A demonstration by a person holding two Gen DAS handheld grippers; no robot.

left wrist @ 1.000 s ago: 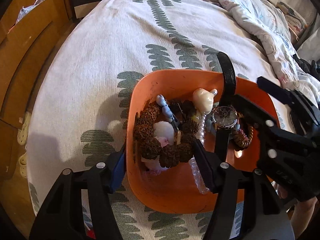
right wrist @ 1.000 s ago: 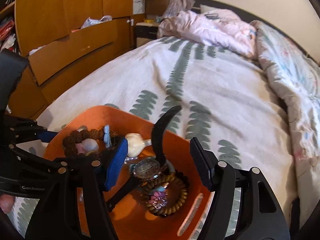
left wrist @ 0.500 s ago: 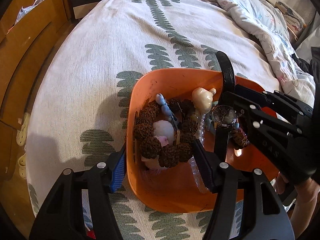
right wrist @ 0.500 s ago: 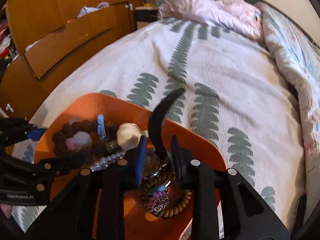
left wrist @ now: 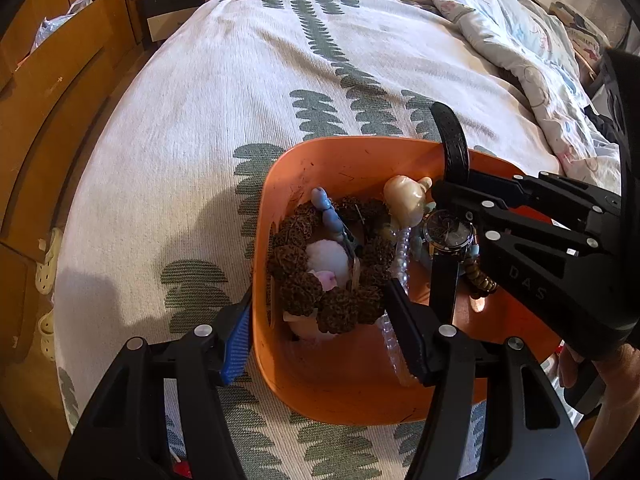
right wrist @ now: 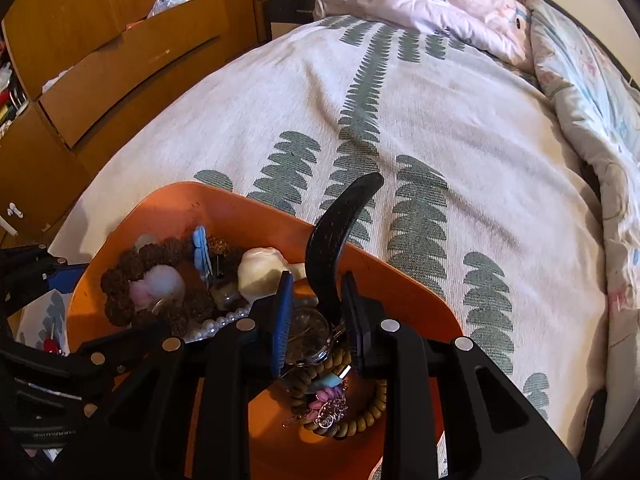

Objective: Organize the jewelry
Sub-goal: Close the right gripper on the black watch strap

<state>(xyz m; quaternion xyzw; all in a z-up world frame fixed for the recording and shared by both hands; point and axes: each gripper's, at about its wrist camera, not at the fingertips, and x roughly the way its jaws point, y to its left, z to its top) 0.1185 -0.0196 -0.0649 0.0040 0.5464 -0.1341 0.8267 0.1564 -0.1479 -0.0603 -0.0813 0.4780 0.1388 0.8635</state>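
Since a second ago the right gripper (right wrist: 316, 312) has dipped into the round orange plastic tub (right wrist: 404, 284) and drawn its jaws in from wide apart to a narrow gap; they now pinch the black leather-strapped wristwatch (right wrist: 310, 338) where its strap meets the case. One end of that strap curls up and away, out past the fingertips and over the tub's far rim. Just under the gripper, nearer its body, lies a tan wooden bead bracelet (right wrist: 360, 422) with a pink tassel and a small metal charm. To the left of its blue-padded finger sit a cream carved pendant (right wrist: 260, 270), a strand of white pearls (right wrist: 216, 322) and a ring of dark brown knobbly seed beads (right wrist: 132, 276) around a white fluffy pompom (right wrist: 164, 282).

The left gripper (left wrist: 320, 332) has kept its place, jaws standing apart astride the tub's near-left wall (left wrist: 260, 280), blue pad outside, black finger inside beside the seed beads. Whether the pads actually press on the wall I cannot tell.

From the left wrist view the watch's dark dial (left wrist: 450, 232) shows face-up, with the right gripper's fingers closed on the strap just beyond it, and a person's hand (left wrist: 576, 364) behind that tool. The right wrist view hides most of the dial behind its own fingers but shows the bead bracelet whole. The tub rests on a white bedspread with green fern print (left wrist: 240, 100).
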